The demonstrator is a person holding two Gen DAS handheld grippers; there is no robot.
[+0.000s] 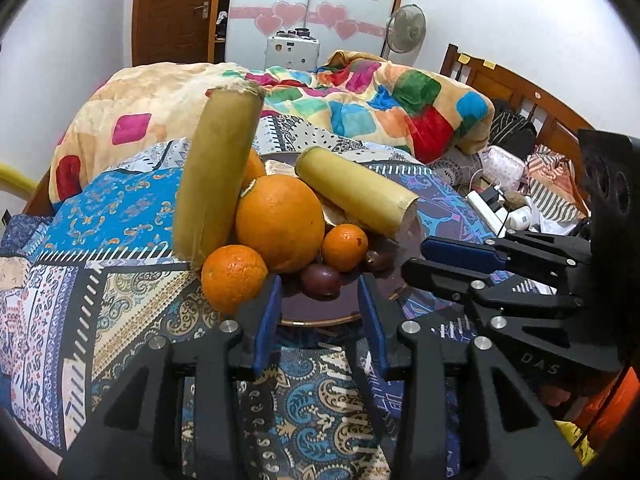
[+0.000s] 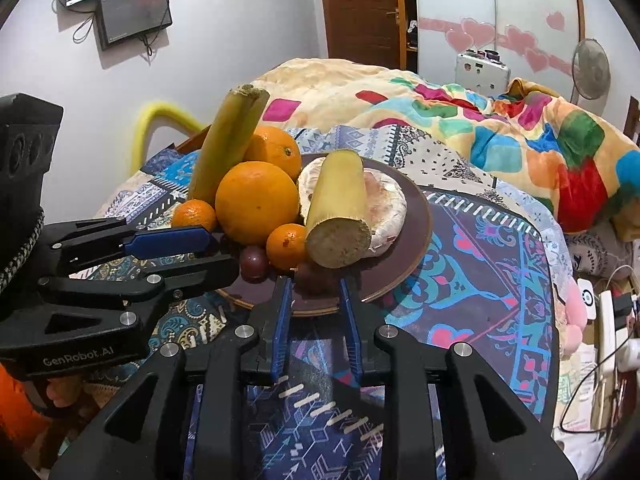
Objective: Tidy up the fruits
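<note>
A dark brown plate (image 1: 320,314) (image 2: 416,216) on the patterned bedspread holds a big orange (image 1: 280,222) (image 2: 256,202), small tangerines (image 1: 234,272) (image 1: 345,247) (image 2: 286,246), dark passion fruits (image 1: 321,280) (image 2: 253,262), two sugarcane pieces (image 1: 218,176) (image 1: 356,192) (image 2: 340,212) and a pale round fruit (image 2: 386,208). My left gripper (image 1: 320,284) is open and empty at the plate's near rim, in front of a passion fruit. My right gripper (image 2: 314,284) is open and empty at the near rim. Each gripper shows in the other's view (image 1: 416,258) (image 2: 218,250).
A crumpled colourful blanket (image 1: 360,96) lies behind the plate. A wooden headboard (image 1: 520,92), cables and a power strip (image 1: 486,206) are at the right. A door, wardrobe and fan (image 1: 406,26) stand at the far wall.
</note>
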